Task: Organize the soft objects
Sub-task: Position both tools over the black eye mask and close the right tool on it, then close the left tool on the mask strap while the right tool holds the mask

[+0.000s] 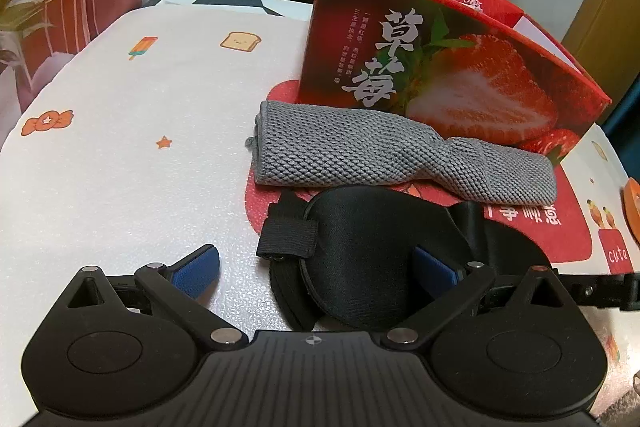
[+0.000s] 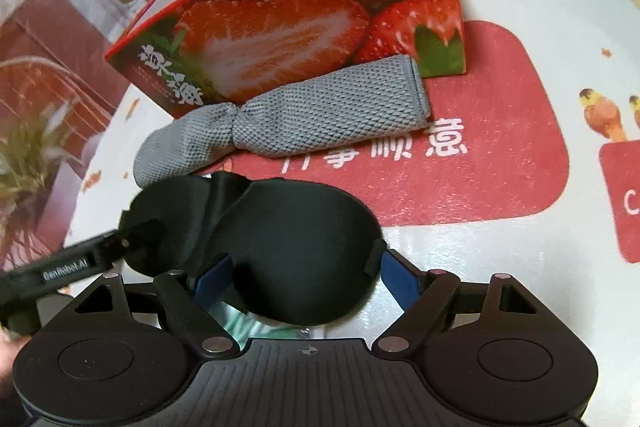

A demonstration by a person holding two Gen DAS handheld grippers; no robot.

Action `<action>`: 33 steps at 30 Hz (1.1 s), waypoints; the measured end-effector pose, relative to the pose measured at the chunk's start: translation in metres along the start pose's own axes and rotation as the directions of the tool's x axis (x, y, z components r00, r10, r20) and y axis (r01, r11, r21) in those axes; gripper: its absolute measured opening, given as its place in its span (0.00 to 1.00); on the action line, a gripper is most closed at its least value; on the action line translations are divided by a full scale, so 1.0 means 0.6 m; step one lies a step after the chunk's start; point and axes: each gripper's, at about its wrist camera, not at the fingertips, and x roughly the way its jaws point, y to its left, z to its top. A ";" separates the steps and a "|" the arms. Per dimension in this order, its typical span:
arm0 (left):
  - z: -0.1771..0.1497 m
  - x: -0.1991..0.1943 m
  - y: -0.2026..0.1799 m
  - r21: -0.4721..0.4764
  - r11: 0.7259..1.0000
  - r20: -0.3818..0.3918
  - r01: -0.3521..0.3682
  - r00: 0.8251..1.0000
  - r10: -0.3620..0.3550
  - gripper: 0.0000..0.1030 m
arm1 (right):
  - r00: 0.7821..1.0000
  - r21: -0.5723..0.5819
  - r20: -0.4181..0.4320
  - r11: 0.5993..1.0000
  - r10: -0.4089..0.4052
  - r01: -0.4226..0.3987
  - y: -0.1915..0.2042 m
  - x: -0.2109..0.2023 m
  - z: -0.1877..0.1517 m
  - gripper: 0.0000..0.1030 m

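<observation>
Eye mask [image 2: 304, 247], black, padded and judged light and limp, lies on the desk [image 1: 120, 187] before the grey cloth [image 1: 380, 155], between the right gripper's [image 2: 306, 277] open jaws, left gripper [image 1: 316, 267] likewise open; grip a cup's thick edge.

On the tabletop [image 1: 120, 99] the open box [image 1: 460, 67] stands at the far side. The rolled cloth [image 1: 384, 155] lies just before the box, along its front wall. The eye mask [image 1: 380, 251] lies nearer, just before the cloth.
</observation>
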 end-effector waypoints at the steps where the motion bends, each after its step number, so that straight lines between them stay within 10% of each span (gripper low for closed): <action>1: -0.001 0.000 0.001 -0.004 1.000 -0.001 0.001 1.000 -0.001 1.00 | 1.000 0.011 0.005 1.000 0.005 -0.005 0.000 0.001 0.001 0.77; 14: 0.000 0.003 -0.002 0.007 1.000 -0.010 0.018 1.000 -0.018 1.00 | 0.989 -0.018 0.097 0.993 0.115 -0.114 0.018 -0.005 0.017 0.30; 33: 0.010 -0.036 0.010 -0.078 0.985 0.026 0.154 0.988 -0.152 0.64 | 0.994 -0.059 0.080 0.995 0.081 -0.076 0.015 0.004 0.010 0.28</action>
